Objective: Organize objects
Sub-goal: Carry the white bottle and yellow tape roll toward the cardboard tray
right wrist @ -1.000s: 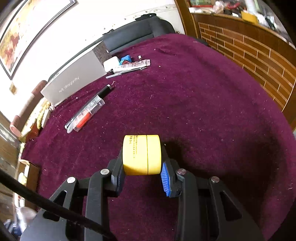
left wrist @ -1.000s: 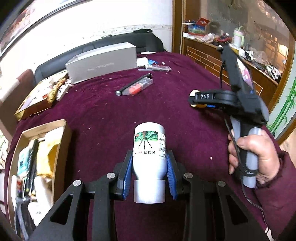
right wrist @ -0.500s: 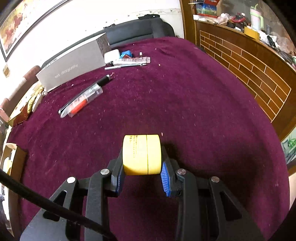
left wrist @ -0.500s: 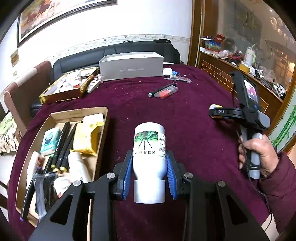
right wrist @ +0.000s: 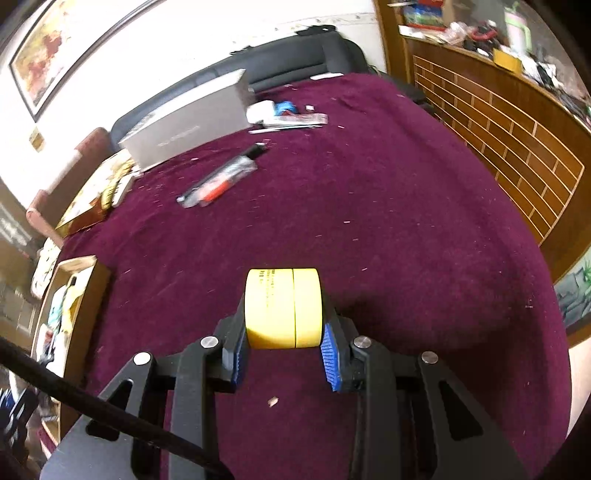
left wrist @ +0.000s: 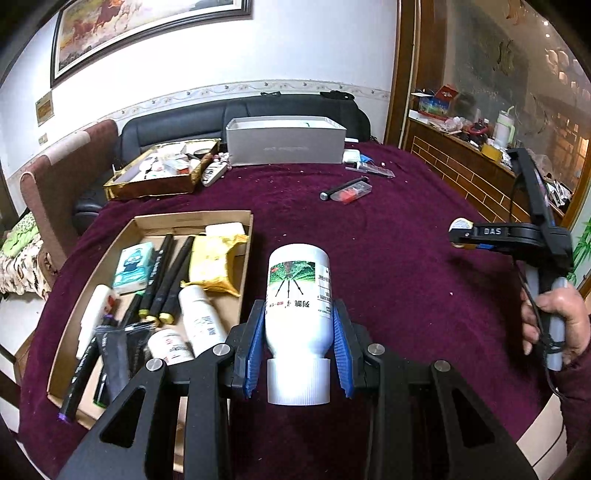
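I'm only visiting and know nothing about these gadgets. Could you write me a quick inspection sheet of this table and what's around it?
Surface: maroon tablecloth, speckled with crumbs.
Job's things: white bottle; yellow tape rolls; cardboard tray of markers, bottles and packets.
Clutter: grey box, gold box, pen and clear case.
Grippers: left gripper shut on the white bottle; right gripper shut on the yellow tape rolls.
Cables: black cable crossing the right wrist view.
Surroundings: black sofa, framed painting, cluttered wooden counter.
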Motion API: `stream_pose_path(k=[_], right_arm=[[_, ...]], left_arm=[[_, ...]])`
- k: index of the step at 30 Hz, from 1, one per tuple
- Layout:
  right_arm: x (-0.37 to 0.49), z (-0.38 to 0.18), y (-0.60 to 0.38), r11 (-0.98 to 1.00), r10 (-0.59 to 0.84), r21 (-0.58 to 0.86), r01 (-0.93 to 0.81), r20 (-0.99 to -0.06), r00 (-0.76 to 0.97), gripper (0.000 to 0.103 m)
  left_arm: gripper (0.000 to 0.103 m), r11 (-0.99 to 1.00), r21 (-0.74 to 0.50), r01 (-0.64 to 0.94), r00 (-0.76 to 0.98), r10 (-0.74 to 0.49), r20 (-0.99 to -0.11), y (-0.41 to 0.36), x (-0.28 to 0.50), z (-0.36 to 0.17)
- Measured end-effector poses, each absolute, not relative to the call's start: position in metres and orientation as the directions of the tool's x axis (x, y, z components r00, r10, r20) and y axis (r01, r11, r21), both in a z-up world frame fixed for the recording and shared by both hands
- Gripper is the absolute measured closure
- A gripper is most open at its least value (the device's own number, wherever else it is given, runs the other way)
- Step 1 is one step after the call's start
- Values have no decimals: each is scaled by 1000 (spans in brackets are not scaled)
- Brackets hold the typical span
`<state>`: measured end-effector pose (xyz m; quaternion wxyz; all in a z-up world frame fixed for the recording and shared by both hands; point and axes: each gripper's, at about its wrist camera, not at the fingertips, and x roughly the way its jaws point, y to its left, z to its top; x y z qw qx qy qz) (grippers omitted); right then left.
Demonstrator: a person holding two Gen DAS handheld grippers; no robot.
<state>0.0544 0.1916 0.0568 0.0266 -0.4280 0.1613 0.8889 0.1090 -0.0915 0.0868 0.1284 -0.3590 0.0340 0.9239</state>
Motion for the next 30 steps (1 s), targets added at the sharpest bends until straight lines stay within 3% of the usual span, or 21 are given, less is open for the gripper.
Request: stream_pose_path(k=[30], right_arm=[[96, 82, 26, -958, -287, 237, 164, -743, -605, 73]], left_arm=[[74, -987, -100, -126, -728, 161, -666, -186, 146, 73]])
